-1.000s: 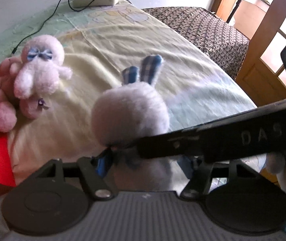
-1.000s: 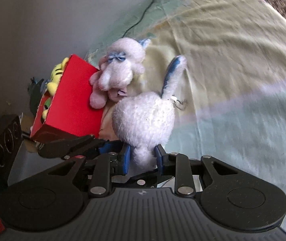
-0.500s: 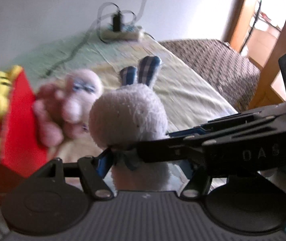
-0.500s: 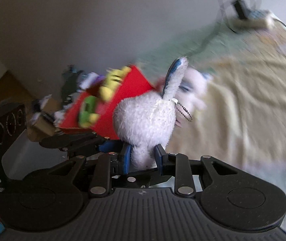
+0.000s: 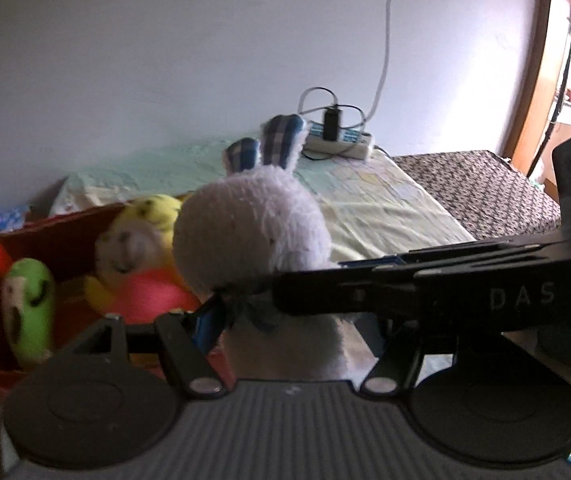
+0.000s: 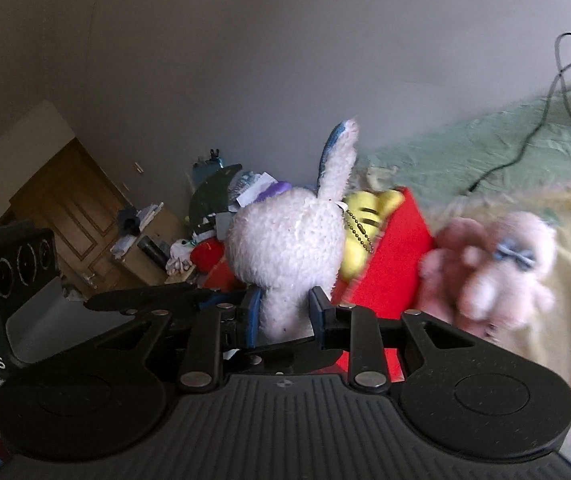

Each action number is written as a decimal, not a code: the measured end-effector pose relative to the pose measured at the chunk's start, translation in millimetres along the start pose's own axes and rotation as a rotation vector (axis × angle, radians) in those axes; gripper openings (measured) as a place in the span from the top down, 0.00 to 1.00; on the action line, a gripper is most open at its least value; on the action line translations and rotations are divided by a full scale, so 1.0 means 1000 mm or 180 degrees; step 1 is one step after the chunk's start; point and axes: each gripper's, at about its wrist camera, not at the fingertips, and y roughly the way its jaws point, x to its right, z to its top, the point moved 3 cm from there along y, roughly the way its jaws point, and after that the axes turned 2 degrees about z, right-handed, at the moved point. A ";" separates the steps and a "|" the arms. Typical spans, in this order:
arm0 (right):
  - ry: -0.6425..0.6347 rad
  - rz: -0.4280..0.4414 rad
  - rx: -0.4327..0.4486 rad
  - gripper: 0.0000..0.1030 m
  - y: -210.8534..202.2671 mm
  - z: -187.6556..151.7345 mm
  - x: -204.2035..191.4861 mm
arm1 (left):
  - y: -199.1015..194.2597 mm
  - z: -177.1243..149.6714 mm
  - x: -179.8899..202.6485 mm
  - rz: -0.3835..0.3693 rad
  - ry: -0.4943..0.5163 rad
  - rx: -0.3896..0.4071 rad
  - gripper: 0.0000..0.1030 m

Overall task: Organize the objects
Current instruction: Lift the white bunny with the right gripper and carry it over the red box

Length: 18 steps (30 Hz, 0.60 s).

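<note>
White plush rabbit [image 6: 285, 248] sits clamped inside right gripper [image 6: 284, 312].

Left claw [image 5: 285, 320] and right claw [image 6: 283, 312]: black ribbed housings, paired round discs, silver pivot screws, blue-padded fingers [image 6: 251, 314]; white lettering "DAS" marks the casing.
</note>
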 end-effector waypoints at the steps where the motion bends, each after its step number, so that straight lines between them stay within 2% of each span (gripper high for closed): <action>1: -0.0018 -0.0006 -0.0001 0.73 0.008 0.002 -0.005 | -0.004 0.000 -0.008 0.0012 0.0001 0.0021 0.32; 9: -0.0083 -0.0195 -0.0052 0.73 0.077 0.006 -0.039 | -0.010 -0.003 -0.082 0.0067 -0.0132 0.0015 0.32; 14: 0.0017 -0.0324 -0.0093 0.73 0.110 0.004 -0.044 | -0.004 -0.009 -0.121 0.0108 -0.0172 -0.0079 0.32; 18: 0.0221 -0.0421 -0.0062 0.73 0.127 0.009 -0.038 | 0.010 -0.010 -0.145 0.0030 -0.0210 -0.0209 0.32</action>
